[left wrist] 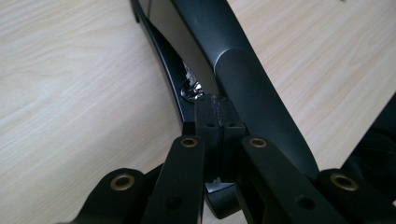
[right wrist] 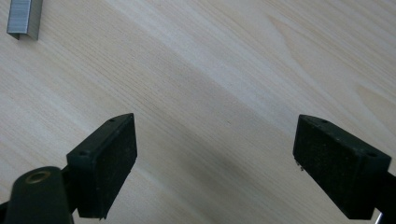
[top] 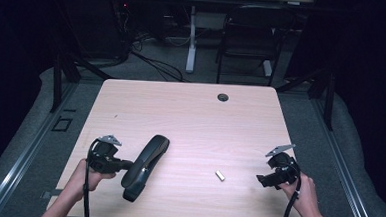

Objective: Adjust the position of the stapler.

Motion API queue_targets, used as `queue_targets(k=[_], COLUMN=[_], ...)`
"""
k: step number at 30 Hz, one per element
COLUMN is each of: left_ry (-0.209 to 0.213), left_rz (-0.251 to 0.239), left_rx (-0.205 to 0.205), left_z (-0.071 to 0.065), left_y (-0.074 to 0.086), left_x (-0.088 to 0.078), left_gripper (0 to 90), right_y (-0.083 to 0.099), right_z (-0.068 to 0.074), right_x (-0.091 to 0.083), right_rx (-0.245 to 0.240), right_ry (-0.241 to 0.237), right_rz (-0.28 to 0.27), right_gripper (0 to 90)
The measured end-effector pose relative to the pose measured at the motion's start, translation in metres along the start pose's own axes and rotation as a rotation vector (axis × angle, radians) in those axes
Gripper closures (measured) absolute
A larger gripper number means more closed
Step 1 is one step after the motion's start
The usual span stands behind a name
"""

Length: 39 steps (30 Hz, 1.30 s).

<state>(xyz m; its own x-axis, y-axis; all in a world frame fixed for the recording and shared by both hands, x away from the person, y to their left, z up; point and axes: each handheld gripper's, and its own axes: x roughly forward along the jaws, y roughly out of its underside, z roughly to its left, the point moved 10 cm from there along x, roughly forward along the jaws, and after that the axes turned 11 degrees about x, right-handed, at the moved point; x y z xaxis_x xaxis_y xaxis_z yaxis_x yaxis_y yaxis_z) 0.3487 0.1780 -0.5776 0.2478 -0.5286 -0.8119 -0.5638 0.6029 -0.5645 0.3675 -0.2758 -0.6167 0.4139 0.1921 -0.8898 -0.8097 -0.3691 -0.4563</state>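
Jaws of the left gripper [top: 120, 164] are seen pressed together on the black stapler [top: 145, 166], gripped at its near end [left wrist: 219, 140]; the stapler is lifted open, its upper arm angled off the base, at the front left of the wooden table [top: 190, 113]. A small strip of staples [top: 220, 175] lies right of it, untouched. Jaws of the right gripper [top: 263, 180] are spread wide, nothing between them [right wrist: 215, 163], near the table's right edge.

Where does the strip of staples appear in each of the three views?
High view: strip of staples lies right of centre, near the front edge.
Left gripper view: not in it.
Right gripper view: top left corner.
Shared landmark: the pale wooden table.
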Motion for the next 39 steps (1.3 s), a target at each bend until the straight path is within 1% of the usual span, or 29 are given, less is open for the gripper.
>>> queue_targets(k=[1,2,4,5,6,8,9,10,11,12,14,15,17,19,21,22,23,24,25,26,27,30,31,33,34,35,37,38,39], left_ry=[0.01,0.01,0.04,0.04,0.055,0.068,0.068,0.07,0.07,0.074,0.077,0.075,0.073,0.078,0.08,0.075,0.075,0.071,0.071,0.065,0.06,0.061,0.064,0.063,0.047,0.042,0.038,0.035,0.035], left_rz=[0.003,0.003,-0.005,-0.005,-0.006,-0.01,-0.01,-0.009,-0.009,-0.007,-0.005,0.001,0.002,-0.005,-0.012,-0.026,-0.026,-0.042,-0.042,-0.056,-0.068,-0.084,-0.09,-0.089,-0.089,-0.088,-0.088,-0.09,-0.09], left_rx=[0.005,0.005,-0.002,-0.002,0.003,0.011,0.011,0.036,0.036,0.057,0.074,0.088,0.094,0.111,0.111,0.133,0.133,0.157,0.157,0.166,0.166,0.168,0.175,0.182,0.197,0.209,0.216,0.227,0.227], left_z=[-0.002,-0.002,-0.007,-0.007,-0.01,-0.015,-0.015,-0.021,-0.021,-0.028,-0.034,-0.036,-0.038,-0.043,-0.045,-0.048,-0.048,-0.051,-0.051,-0.051,-0.051,-0.053,-0.053,-0.054,-0.056,-0.056,-0.057,-0.059,-0.059], left_y=[0.0,0.0,-0.001,-0.001,-0.003,-0.004,-0.004,-0.007,-0.007,-0.01,-0.012,-0.013,-0.014,-0.018,-0.02,-0.023,-0.023,-0.026,-0.026,-0.03,-0.032,-0.035,-0.037,-0.038,-0.04,-0.042,-0.043,-0.045,-0.045], left_x=[0.001,0.001,0.003,0.003,0.004,0.007,0.007,0.01,0.01,0.013,0.018,0.02,0.023,0.028,0.03,0.032,0.032,0.035,0.035,0.037,0.039,0.043,0.044,0.045,0.048,0.049,0.05,0.052,0.052], left_gripper=[90.0,90.0,90.0,90.0,90.0,90.0,90.0,90.0,90.0,90.0,90.0,90.0,90.0,90.0,90.0,90.0,90.0,90.0,90.0,90.0,90.0,90.0,90.0,90.0,90.0,90.0,90.0,90.0,90.0], right_y=[0.0,0.0,0.0,0.0,0.0,0.0,0.0,0.0,0.0,-0.001,-0.001,-0.001,-0.001,-0.001,-0.001,-0.001,-0.001,-0.001,-0.001,-0.001,-0.001,-0.001,-0.002,-0.002,-0.002,-0.002,-0.003,-0.004,-0.004], right_z=[0.001,0.001,0.001,0.001,0.001,0.001,0.001,0.001,0.001,0.001,0.002,0.003,0.003,0.003,0.002,0.003,0.003,0.003,0.003,0.003,0.003,0.003,0.004,0.005,0.006,0.005,0.006,0.007,0.007], right_x=[0.0,0.0,0.0,0.0,0.001,0.001,0.001,0.002,0.002,0.002,0.002,0.002,0.001,0.001,0.001,0.0,0.0,0.0,0.0,0.001,0.001,0.001,0.001,0.002,0.002,0.002,0.002,0.002,0.002], right_rx=[0.003,0.003,0.0,0.0,0.001,0.004,0.004,0.002,0.002,0.004,0.006,0.008,0.005,0.005,0.0,-0.005,-0.005,-0.007,-0.007,-0.007,-0.008,-0.005,0.0,0.004,0.005,0.001,0.001,0.006,0.005], right_ry=[-0.005,-0.005,-0.002,-0.002,-0.002,-0.005,-0.005,-0.006,-0.006,-0.004,-0.005,-0.011,-0.009,-0.008,-0.003,-0.005,-0.005,-0.003,-0.003,-0.004,-0.003,-0.001,-0.013,-0.018,-0.017,-0.012,-0.012,-0.014,-0.012], right_rz=[-0.002,-0.002,-0.002,-0.002,-0.002,-0.003,-0.003,-0.002,-0.002,-0.004,-0.008,-0.009,-0.006,-0.006,-0.004,-0.001,-0.001,0.0,0.0,0.001,0.002,0.0,-0.004,-0.009,-0.008,-0.004,-0.003,-0.009,-0.012], right_gripper=[13.1,13.1,13.1,13.1,13.1,13.1,13.1,13.1,13.1,13.1,13.1,13.1,13.1,13.1,13.1,13.1,13.1,13.1,13.1,13.1,13.1,13.1,13.1,13.1,13.0,13.0,13.0,12.9,12.9])
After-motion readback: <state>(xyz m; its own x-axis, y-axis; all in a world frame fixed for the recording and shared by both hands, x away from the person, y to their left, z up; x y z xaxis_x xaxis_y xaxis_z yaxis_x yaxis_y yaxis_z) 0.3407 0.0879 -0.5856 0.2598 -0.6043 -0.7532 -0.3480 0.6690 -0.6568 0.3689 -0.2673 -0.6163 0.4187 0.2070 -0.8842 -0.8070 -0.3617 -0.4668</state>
